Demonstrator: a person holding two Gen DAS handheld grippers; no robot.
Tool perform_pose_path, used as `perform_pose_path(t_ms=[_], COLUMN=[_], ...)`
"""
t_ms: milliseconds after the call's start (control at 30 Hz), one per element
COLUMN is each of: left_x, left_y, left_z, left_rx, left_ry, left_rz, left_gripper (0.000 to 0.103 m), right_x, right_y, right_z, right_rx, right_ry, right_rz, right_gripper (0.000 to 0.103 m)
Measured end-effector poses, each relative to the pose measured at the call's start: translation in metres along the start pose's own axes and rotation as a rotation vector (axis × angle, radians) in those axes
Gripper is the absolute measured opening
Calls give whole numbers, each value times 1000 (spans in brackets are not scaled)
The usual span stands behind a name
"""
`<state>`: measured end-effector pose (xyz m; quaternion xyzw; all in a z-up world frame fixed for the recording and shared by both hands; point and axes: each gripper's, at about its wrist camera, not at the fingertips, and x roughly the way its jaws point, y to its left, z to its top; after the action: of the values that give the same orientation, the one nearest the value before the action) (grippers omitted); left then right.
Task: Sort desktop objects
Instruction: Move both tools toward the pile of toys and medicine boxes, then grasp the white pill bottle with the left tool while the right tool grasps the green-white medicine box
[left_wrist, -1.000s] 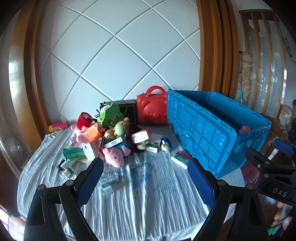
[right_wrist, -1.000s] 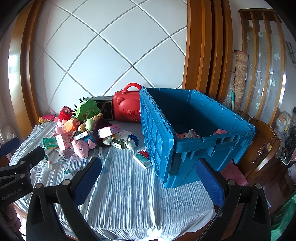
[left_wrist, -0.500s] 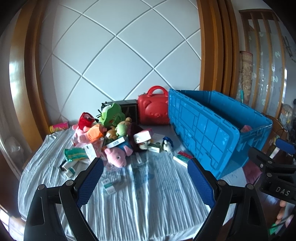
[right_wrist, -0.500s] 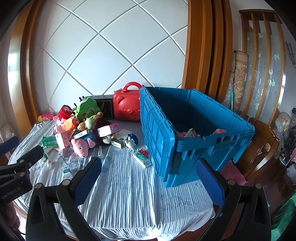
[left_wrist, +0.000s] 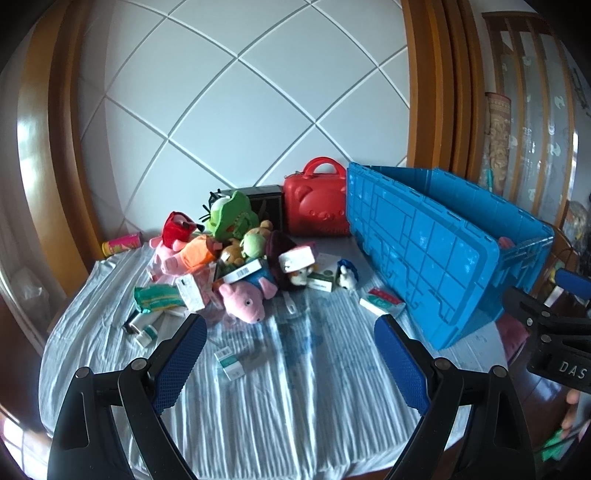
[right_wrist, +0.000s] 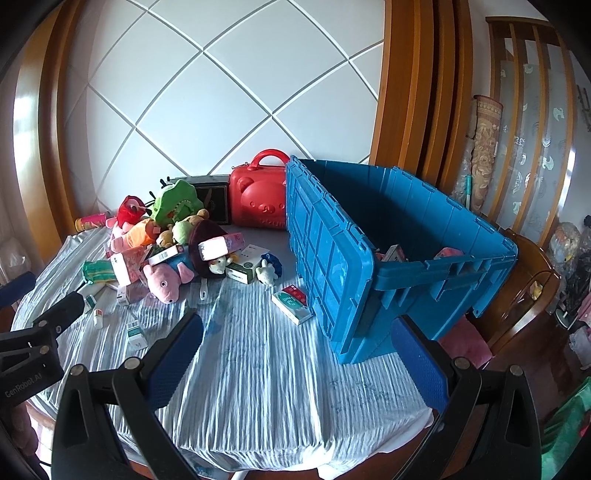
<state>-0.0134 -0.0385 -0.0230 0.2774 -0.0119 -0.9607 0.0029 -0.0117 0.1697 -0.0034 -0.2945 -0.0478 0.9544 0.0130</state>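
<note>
A pile of plush toys (left_wrist: 229, 247) and small boxes lies at the table's back left, also in the right wrist view (right_wrist: 166, 240). A pink pig plush (left_wrist: 245, 297) sits at its front. A big blue crate (left_wrist: 436, 251) stands on the right, holding a few items (right_wrist: 395, 253). A green and red box (left_wrist: 382, 301) lies beside the crate. A small box (left_wrist: 229, 363) lies nearest me. My left gripper (left_wrist: 290, 363) is open and empty above the table's front. My right gripper (right_wrist: 295, 360) is open and empty near the crate's front corner.
A red bear case (left_wrist: 316, 210) and a dark box (left_wrist: 266, 203) stand against the white wall. A pink tube (left_wrist: 122, 243) lies far left. The striped cloth (right_wrist: 266, 387) covers the table. A wooden chair (right_wrist: 528, 295) stands right of the crate.
Both grippers have drawn back slightly from the table; the scene sits a little farther away. Nothing on the table has moved.
</note>
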Motion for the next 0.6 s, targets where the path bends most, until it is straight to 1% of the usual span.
perform_pose_path(t_ms=[200, 367, 467, 600], left_x=[16, 45, 69, 107], left_y=[11, 30, 46, 76], left_z=[-5, -17, -23, -29], left_rx=[-22, -90, -122, -167], left_ry=[15, 50, 84, 164], left_rz=[4, 50, 118, 196], left_gripper=[93, 93, 93, 93], right_x=[14, 48, 82, 140], right_y=[5, 9, 17, 33], right_z=[-4, -6, -3, 2], right_rx=[-3, -25, -38, -52], right_ry=[30, 83, 108, 158], right_rz=[3, 25, 84, 194], right_gripper=[103, 103, 103, 103])
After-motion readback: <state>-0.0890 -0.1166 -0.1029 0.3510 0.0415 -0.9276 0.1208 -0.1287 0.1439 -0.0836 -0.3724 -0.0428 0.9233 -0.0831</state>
